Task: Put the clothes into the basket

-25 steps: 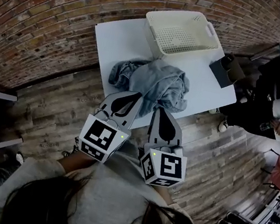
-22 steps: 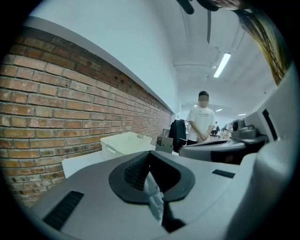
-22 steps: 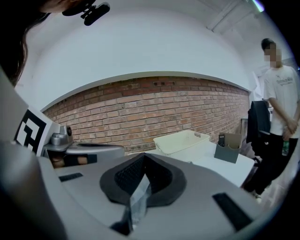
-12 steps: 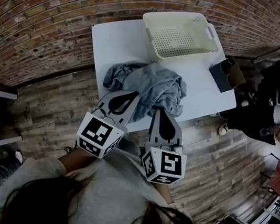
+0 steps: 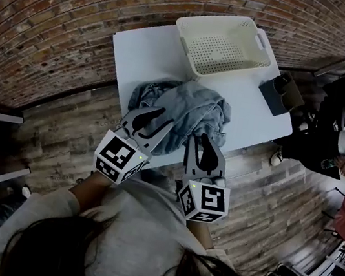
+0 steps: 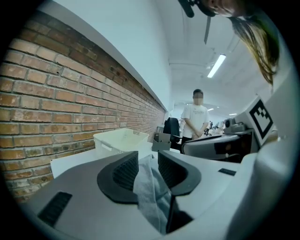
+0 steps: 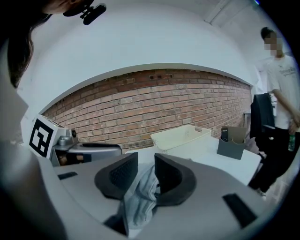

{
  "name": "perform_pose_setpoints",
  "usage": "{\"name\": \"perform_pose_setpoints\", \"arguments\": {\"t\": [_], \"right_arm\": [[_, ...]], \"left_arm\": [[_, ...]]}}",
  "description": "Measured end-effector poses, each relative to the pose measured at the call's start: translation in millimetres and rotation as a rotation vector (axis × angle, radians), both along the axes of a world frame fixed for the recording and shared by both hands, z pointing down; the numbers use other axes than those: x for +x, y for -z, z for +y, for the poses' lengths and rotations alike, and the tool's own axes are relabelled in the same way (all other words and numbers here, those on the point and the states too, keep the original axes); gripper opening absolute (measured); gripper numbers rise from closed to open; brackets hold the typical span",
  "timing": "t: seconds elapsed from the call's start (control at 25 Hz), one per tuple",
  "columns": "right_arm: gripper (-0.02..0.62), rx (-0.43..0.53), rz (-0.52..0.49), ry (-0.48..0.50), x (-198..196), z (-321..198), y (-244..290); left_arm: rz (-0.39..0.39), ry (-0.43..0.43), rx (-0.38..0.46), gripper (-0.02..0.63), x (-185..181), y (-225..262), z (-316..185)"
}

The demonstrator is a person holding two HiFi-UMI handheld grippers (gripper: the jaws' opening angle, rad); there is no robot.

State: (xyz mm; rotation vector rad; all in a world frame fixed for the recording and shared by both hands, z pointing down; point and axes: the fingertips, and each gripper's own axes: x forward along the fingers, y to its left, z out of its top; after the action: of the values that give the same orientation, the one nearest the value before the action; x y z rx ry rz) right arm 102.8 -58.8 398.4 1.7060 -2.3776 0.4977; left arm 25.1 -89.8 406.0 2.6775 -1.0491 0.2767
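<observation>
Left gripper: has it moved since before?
Yes. Left gripper moved forward over the table, toward the basket; its jaws have just been opening, cloth between them.

The left gripper [image 5: 151, 115] and right gripper [image 5: 205, 143] are built as light grey shells with black ribbed pads [image 6: 125, 171]. Each is topped by a cube [image 5: 117, 157] printed with black-and-white square markers. A pale grey sweatshirt [image 5: 138, 226] is worn, overhung by long dark hair [image 5: 61, 253].

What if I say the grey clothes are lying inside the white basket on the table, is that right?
No. The head view shows the white basket empty; the grey clothes are lying beside it on the table.
</observation>
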Motion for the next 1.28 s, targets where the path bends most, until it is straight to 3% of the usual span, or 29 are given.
{"name": "perform_pose_setpoints", "arguments": {"t": [0.36, 0.48, 0.6, 0.72, 0.96, 1.12, 1.28], "right_arm": [[0.272, -0.062, 0.031, 0.002, 14, -17, -29], [0.382, -0.093, 0.045, 0.003, 20, -21, -39], [0.495, -0.120, 0.057, 0.026, 26, -25, -49], [0.554, -0.142, 0.119, 0.067, 29, -29, -61], [0.578, -0.256, 0.236, 0.166, 41, -37, -101], [0.578, -0.348, 0.206, 0.226, 43, -44, -128], [0.580, -0.406, 0.219, 0.240, 47, -51, -146]], "left_arm": [[-0.053, -0.093, -0.072, 0.244, -4, -31, -13], [-0.074, -0.119, -0.083, 0.273, -7, -44, -19], [-0.102, -0.153, -0.101, 0.351, -9, -56, -24], [-0.128, -0.185, -0.126, 0.407, -11, -67, -26], [-0.289, -0.290, -0.180, 0.536, -11, -105, -28], [-0.380, -0.330, -0.205, 0.560, -9, -131, -42], [-0.417, -0.373, -0.239, 0.578, -6, -147, -51]]}}
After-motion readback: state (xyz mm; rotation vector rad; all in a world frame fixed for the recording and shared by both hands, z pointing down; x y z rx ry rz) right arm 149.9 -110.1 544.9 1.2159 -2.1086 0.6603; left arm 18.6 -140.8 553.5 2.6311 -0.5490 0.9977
